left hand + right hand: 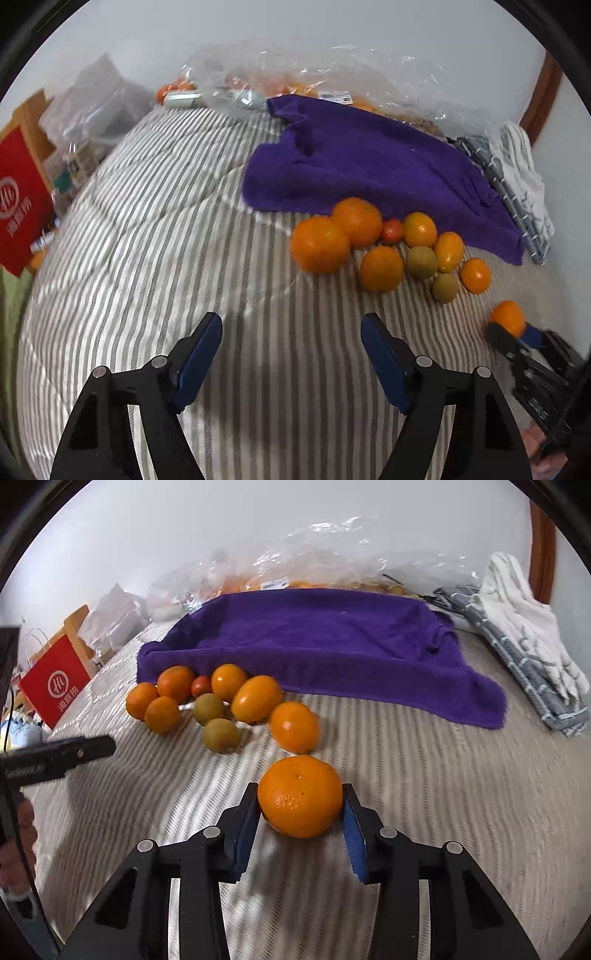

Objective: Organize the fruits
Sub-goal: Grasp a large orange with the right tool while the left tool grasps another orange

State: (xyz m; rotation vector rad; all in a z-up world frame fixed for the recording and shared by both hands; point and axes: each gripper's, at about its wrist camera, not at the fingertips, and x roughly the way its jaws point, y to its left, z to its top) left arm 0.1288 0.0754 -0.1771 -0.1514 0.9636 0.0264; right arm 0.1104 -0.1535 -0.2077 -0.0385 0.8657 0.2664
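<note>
Right wrist view: the right gripper point(301, 805) clamps a mandarin point(300, 796) on the striped bedcover point(424, 794), both blue pads against its sides. The other fruits point(221, 705) (orange ones and two greenish) cluster beside the purple towel point(332, 642). The left gripper point(291, 332) hangs with jaws wide apart and empty over bare stripes.
</note>
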